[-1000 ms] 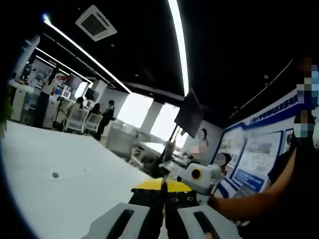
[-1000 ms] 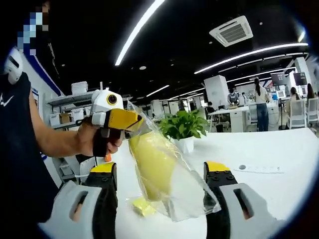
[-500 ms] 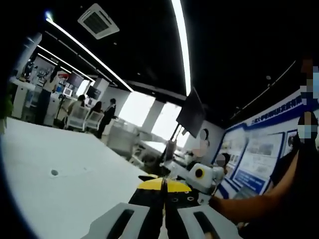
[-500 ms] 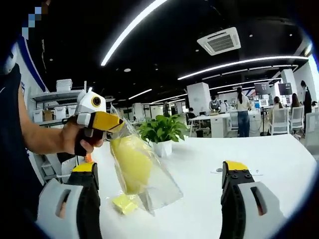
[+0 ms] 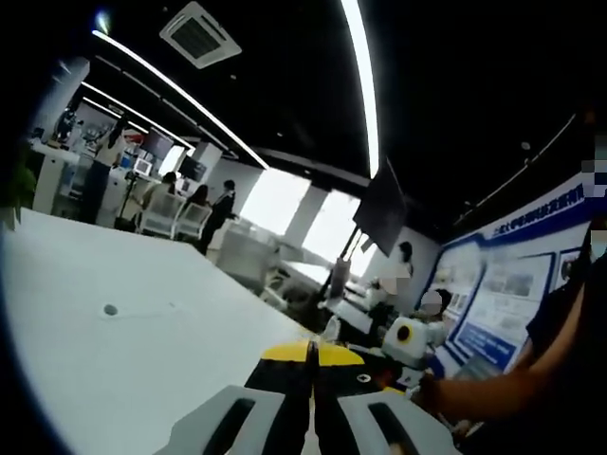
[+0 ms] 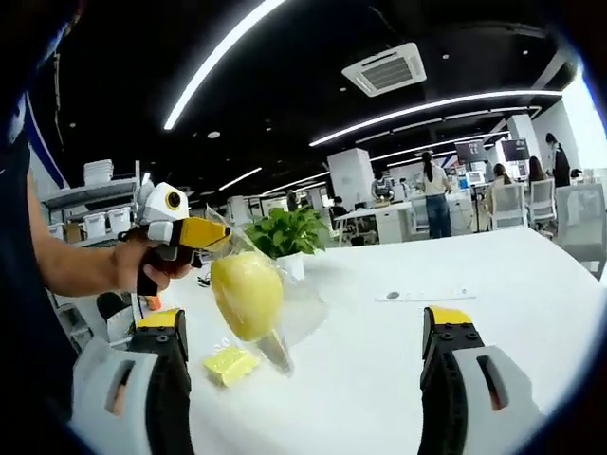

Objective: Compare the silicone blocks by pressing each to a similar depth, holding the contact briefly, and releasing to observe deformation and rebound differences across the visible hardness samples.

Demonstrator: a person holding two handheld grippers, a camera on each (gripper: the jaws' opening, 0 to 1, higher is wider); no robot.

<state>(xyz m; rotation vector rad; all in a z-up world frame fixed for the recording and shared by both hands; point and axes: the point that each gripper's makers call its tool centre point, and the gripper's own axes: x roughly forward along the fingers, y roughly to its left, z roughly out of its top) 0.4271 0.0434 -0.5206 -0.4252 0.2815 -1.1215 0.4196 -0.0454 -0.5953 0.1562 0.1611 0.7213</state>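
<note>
Two grippers: the left gripper [image 6: 224,235], jaws together, pinches a clear bag [image 6: 270,303] holding one yellow block [image 6: 246,293]. A second yellow block [image 6: 229,364] lies on the white table [image 6: 379,379] below. Right gripper [image 6: 303,327] jaws stand wide apart, open tabletop between them.

Grippers: two. The right gripper [image 6: 308,365] stands at the bottom of the right gripper view; the left gripper [image 6: 220,237] is at middle left there.
Clear bags: one [image 6: 261,308], left of centre.
Yellow lumps in the bag: one [image 6: 247,294].
Yellow blocks on the table: one [image 6: 229,363], lower left.
Potted plants: one [image 6: 289,232], centre.
White tables in front: one [image 6: 455,275].
Ceiling vents: one [image 6: 384,68], upper centre.
</note>
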